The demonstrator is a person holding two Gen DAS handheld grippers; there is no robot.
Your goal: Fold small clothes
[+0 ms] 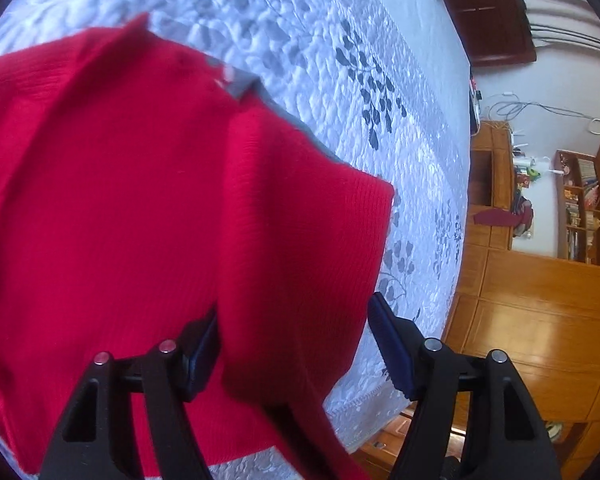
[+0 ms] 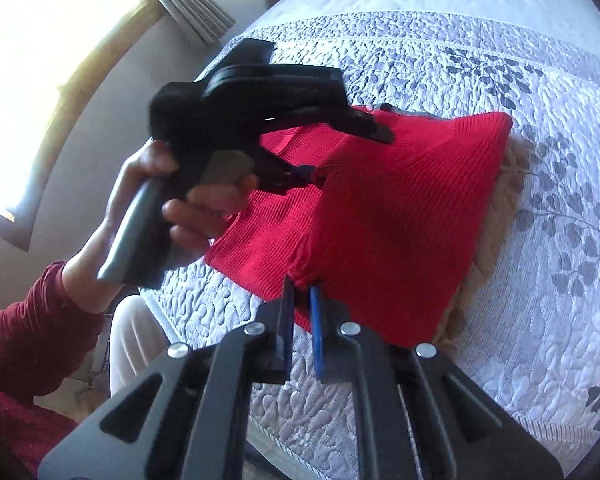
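While the red knit lies half-folded on the bed, both grippers work its near edge.

Nearest us, the right gripper (image 2: pixel 300 300) has its fingers pinched together on the ribbed hem of the red sweater (image 2: pixel 400 220), a little pucker of knit caught between the pads. Just beyond, the left gripper (image 1: pixel 296 344) has its fingers apart, a folded flap of the sweater lying loose between them, not yet squeezed. That knit looks soft, light and stretchy — it'll sag and drag rather than hold shape, so grab it at the thicker ribbed edges or corners. Farther out, it rests on the quilted bedspread (image 2: pixel 520 80), partly over something tan and fuzzy (image 2: pixel 496 240).
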